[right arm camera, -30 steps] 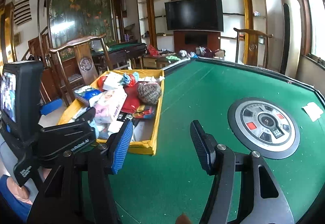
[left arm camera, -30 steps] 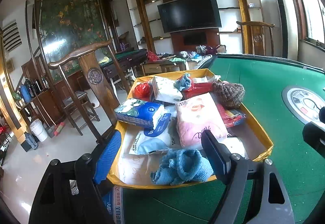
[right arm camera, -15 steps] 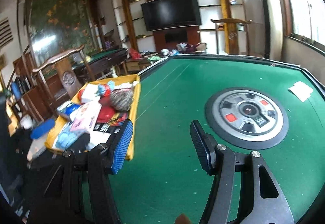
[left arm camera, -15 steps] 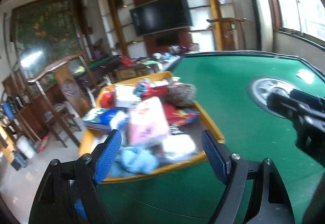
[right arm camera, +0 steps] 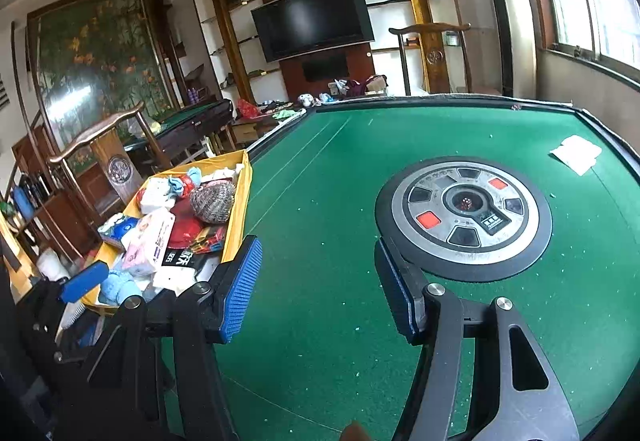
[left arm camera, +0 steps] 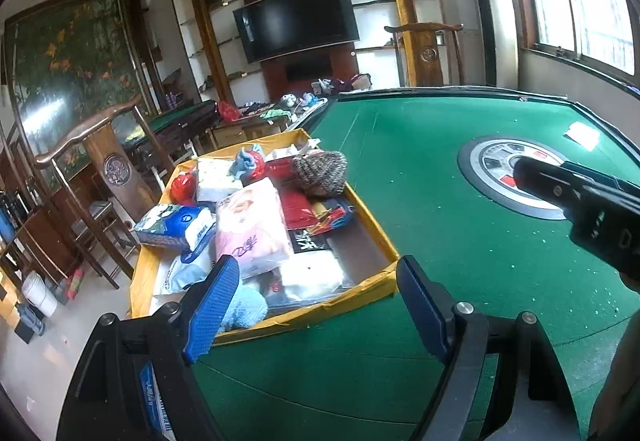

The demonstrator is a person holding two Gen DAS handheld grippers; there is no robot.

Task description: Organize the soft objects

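Both views swung right (tray now further left).

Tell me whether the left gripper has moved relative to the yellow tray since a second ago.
Yes. The left gripper has swung right: the yellow tray now sits left of centre between its fingers, and more green table shows.

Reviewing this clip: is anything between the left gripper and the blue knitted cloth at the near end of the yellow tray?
Nothing visible: the left gripper is open and empty, and only the yellow tray rim fronts the blue knitted cloth.
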